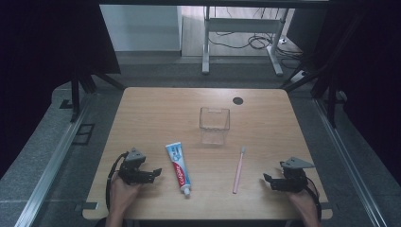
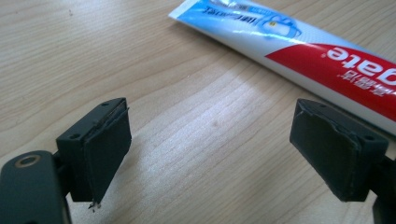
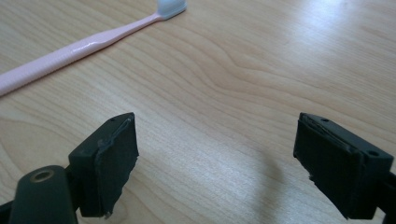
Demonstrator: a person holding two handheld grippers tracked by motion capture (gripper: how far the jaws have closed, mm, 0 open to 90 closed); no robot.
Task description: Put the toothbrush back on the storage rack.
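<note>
At the near edge of the wooden table (image 1: 142, 101), the left gripper (image 1: 153, 172) rested with jaws spread and empty, pointing at the toothpaste tube (image 1: 179, 168) just beside it. The right gripper (image 1: 267, 180) sat likewise, jaws wide apart over bare wood, near the pink toothbrush (image 1: 239, 170). Farther back, between them, stood a clear plastic cup (image 1: 214, 125).

clear plastic box (image 1: 214, 124): mid-table, upright | dark round spot (image 1: 238, 100): far edge, perhaps a hole
</note>
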